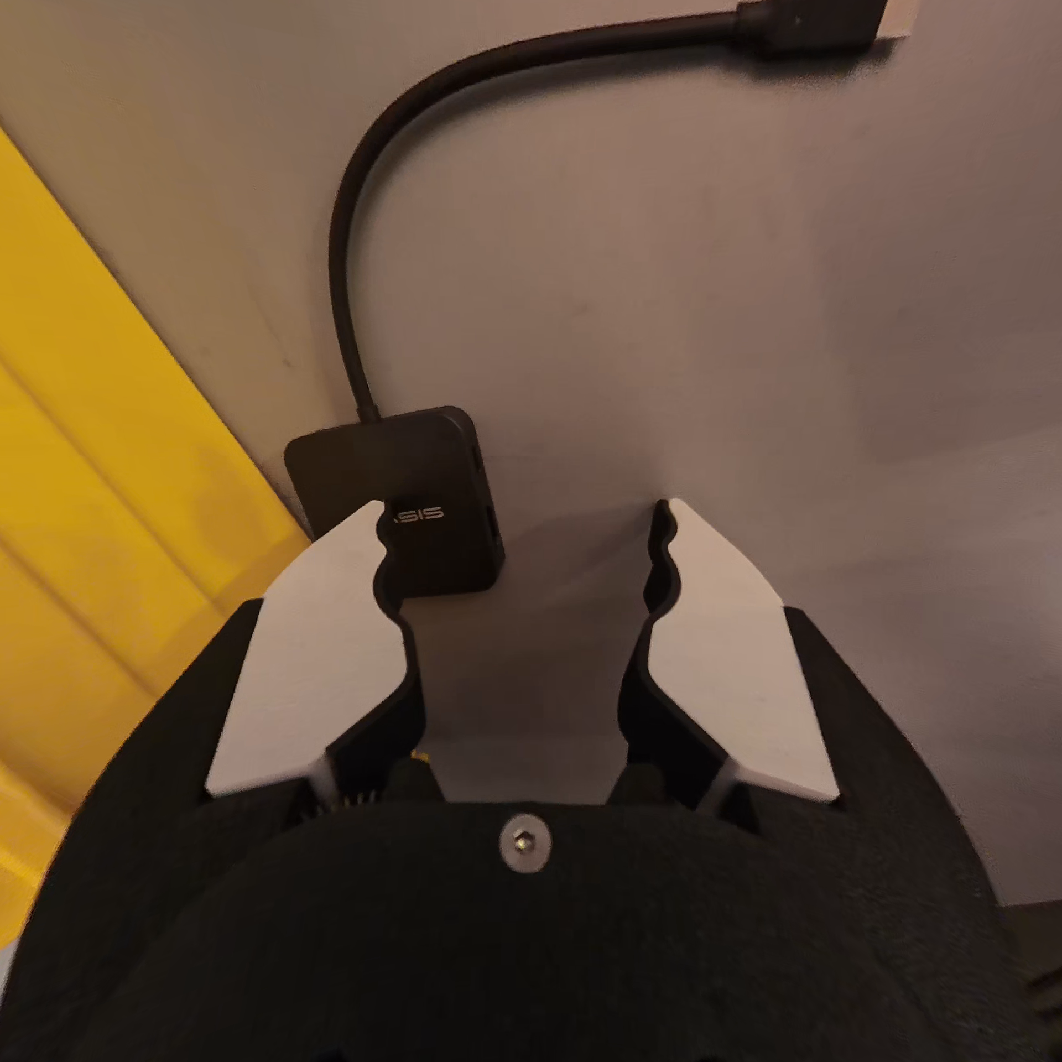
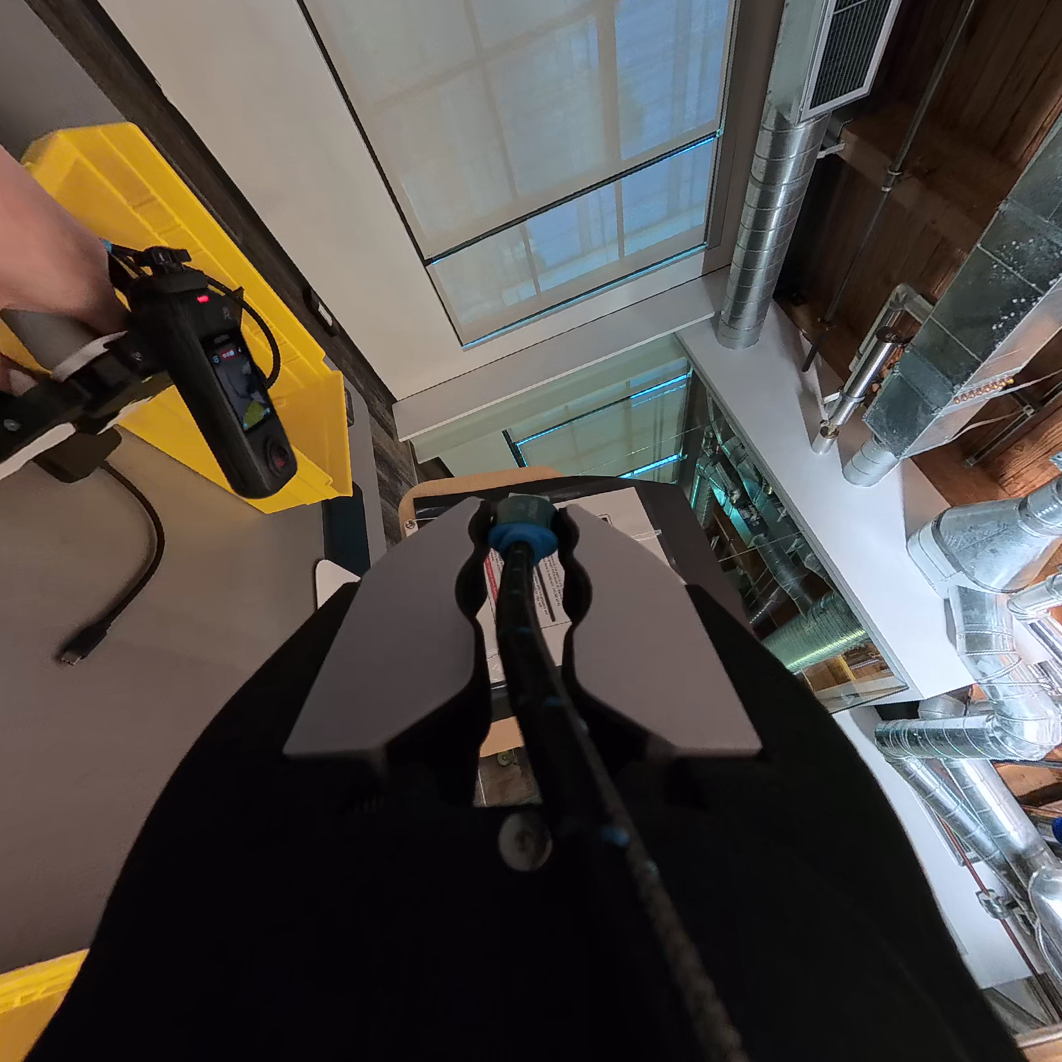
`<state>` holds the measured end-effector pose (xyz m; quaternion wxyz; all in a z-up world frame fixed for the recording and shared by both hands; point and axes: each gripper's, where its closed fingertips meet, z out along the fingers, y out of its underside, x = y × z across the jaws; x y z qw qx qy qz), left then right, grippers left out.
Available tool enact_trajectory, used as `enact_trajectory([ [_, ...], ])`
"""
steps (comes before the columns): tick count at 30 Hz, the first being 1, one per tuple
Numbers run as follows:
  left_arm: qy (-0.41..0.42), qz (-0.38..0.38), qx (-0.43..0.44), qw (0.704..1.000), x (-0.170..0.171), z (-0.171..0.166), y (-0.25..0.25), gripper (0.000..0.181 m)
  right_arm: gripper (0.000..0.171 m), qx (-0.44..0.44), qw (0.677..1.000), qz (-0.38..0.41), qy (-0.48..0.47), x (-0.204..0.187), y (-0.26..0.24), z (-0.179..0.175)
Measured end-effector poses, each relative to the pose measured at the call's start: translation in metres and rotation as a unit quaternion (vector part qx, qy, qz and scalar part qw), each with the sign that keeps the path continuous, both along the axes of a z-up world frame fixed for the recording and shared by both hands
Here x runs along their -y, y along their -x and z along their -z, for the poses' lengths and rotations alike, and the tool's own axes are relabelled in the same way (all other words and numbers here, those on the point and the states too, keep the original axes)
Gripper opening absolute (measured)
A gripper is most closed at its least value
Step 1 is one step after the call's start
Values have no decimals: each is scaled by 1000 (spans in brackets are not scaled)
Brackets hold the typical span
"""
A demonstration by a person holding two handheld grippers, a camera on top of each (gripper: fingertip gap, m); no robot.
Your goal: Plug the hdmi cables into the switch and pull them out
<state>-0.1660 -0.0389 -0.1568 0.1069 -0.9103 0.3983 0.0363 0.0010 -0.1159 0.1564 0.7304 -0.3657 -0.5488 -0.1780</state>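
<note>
Here the left gripper (image 1: 520,506) hung with its jaws wide and empty over the grey surface (image 1: 747,287), one white finger overlapping the corner of the black switch (image 1: 396,488), probably to pin it for plugging. The switch lay flat beside a yellow bin (image 1: 103,402), side ports facing the gap, its own lead (image 1: 356,230) curling away to a loose plug (image 1: 804,29). The right gripper (image 2: 523,520) was lifted clear, jaws narrowed on the hdmi cable (image 2: 520,609) just behind its blue-collared plug (image 2: 522,520), the cord trailing back between them so the plug pointed forward, not yet near the switch
</note>
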Motion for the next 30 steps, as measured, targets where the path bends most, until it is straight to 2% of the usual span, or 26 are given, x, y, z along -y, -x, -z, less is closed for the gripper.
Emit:
enact_trajectory([
  [2,3,12,1,1000,7,1,-7,91,22,-3,1000,-1,-1,1,-1,-1],
  [5,1,58,13,998,21,0,-29,87,22,-3,1000,-2,-2,2,0,-2],
  [8,-20,96,63,993,23,-11,-52,49,18,0,1000,1,-7,3,0,-2],
  [10,-57,59,104,991,7,-25,-53,57,16,-1,1000,1,-6,3,0,-2],
  [13,-5,31,226,974,16,-36,-65,66,15,3,999,-21,41,4,7,7],
  [16,35,18,273,961,28,-37,-64,68,15,22,996,-29,87,-3,14,24],
  [19,47,42,362,930,42,-60,-76,62,15,32,988,-53,144,-10,24,42],
  [23,32,61,491,868,51,-107,-84,56,16,38,980,-124,152,-4,42,54],
  [27,-8,92,516,852,53,-117,-77,51,16,61,979,-135,141,0,50,62],
  [28,-16,109,537,836,58,-126,-79,52,16,62,978,-144,138,3,53,61],
  [30,4,151,599,787,77,-153,-84,52,15,61,974,-171,137,12,60,61],
])
